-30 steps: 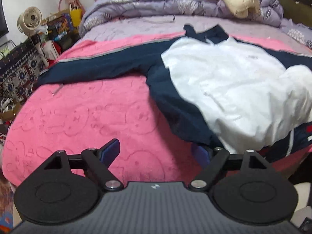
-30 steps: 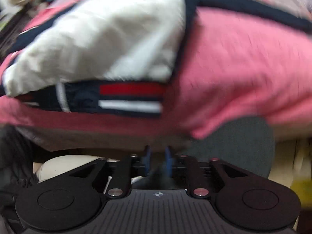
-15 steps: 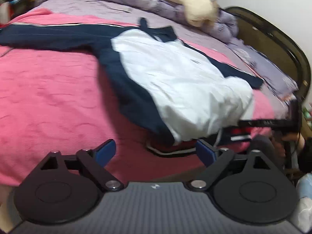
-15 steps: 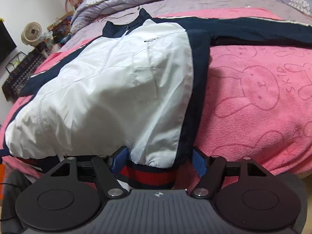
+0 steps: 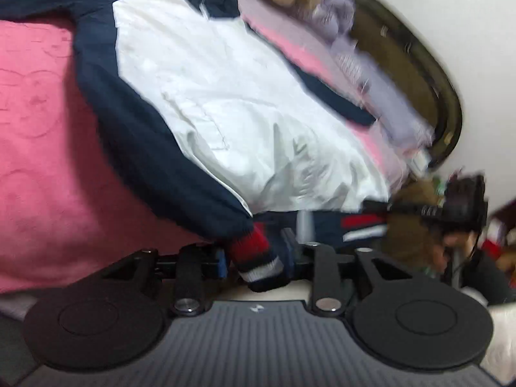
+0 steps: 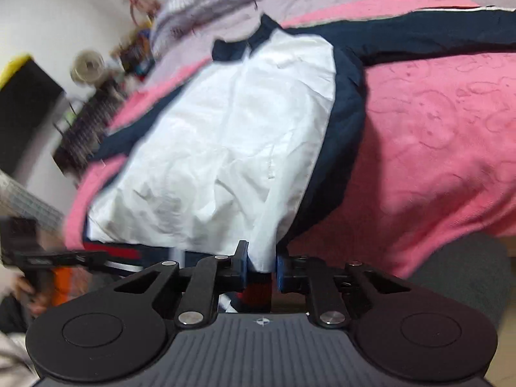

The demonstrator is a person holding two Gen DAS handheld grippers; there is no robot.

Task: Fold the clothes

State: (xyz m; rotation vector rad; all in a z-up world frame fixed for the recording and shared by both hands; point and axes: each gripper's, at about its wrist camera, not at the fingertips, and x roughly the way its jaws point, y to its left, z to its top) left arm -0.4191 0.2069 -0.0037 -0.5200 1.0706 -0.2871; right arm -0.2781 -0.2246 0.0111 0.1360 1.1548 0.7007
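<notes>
jacket, white and navy, one item, spread flat on a pink blanket

blanket (image 6: 435,135), right of frame; jacket (image 6: 225,135), centre: light, soft, slippery shell, best taken by the thicker ribbed hem (image 5: 254,254) at its bottom corners; left gripper (image 5: 256,261) just narrowed, clamped on striped hem; right gripper (image 6: 261,266) just narrowed, clenched on white cloth and hem.

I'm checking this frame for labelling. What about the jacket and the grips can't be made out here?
- Left wrist view: the jacket's far sleeve end is cut off by the frame edge.
- Right wrist view: the hem under the right gripper is hidden by its fingers.
- Both views: motion blur smears the surroundings.
</notes>
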